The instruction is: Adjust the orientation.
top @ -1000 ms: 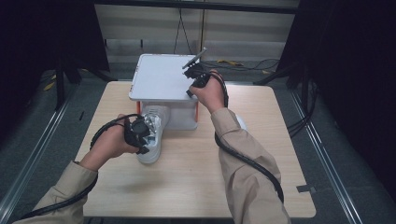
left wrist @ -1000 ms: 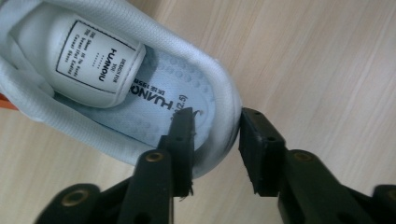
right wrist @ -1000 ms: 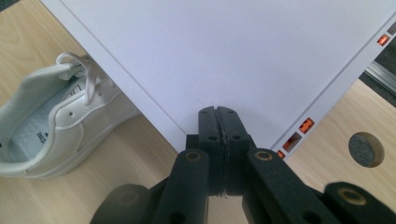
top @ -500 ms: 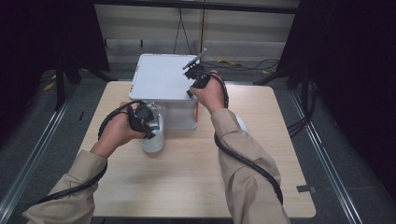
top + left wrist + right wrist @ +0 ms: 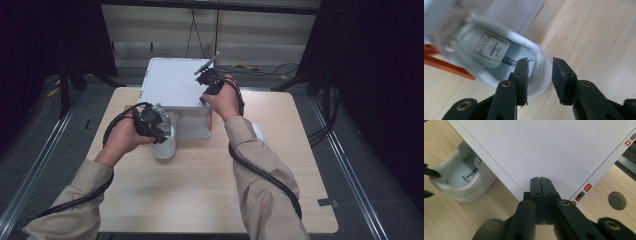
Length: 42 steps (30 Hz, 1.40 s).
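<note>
A: Where is the white shoe [image 5: 499, 50] sitting?

B: It is lying on the wooden surface [image 5: 200, 195], its toe tucking under the raised lid [image 5: 172, 82] of the white shoebox [image 5: 192, 122]; the heel is pointing toward the person.

A: And the left tongs [image 5: 539, 75]?

B: They are straddling the heel rim, one jaw inside the shoe, the other outside; the outer jaw is standing just clear of the padding, and the jaws have just been opening a little.

A: What is the right hand doing?

B: The right tongs [image 5: 541, 192] are staying pressed together at the lid's near corner, their tips lying against its edge; whether they are pinching it I cannot tell.
</note>
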Tool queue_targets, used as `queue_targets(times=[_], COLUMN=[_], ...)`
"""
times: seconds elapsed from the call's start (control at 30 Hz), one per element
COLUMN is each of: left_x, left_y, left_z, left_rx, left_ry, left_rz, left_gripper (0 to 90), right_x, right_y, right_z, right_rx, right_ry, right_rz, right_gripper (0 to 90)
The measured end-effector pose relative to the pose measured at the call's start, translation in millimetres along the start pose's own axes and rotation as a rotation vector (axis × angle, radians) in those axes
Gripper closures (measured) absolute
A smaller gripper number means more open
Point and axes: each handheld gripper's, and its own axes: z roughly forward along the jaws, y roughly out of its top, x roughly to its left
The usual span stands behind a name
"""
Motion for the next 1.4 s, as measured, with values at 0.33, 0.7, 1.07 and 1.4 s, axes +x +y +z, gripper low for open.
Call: queue_targets(times=[0.33,0.7,1.07,1.4], left_x=[-17.1,-10.5,2.1,13.2], left_y=[-9.1,-1.5,8.1,8.3], left_z=[26.3,38.0,43.9,50.2], left_rx=[0.08,0.054,0.034,0.022], left_ry=[-0.093,-0.004,0.124,0.201], left_rz=[-0.003,0.004,0.013,0.024], left_gripper=[90.0,90.0,90.0,90.0], right_x=[1.2,-2.1,-3.2,-4.0], right_y=[2.3,-0.1,-2.5,-1.8], right_z=[0.4,0.4,0.4,0.7], right_rx=[0.014,-0.003,-0.022,-0.018], right_ry=[-0.01,0.015,0.019,0.026], right_rz=[-0.016,-0.011,-0.015,-0.021], right_gripper=[89.0,89.0,89.0,89.0])
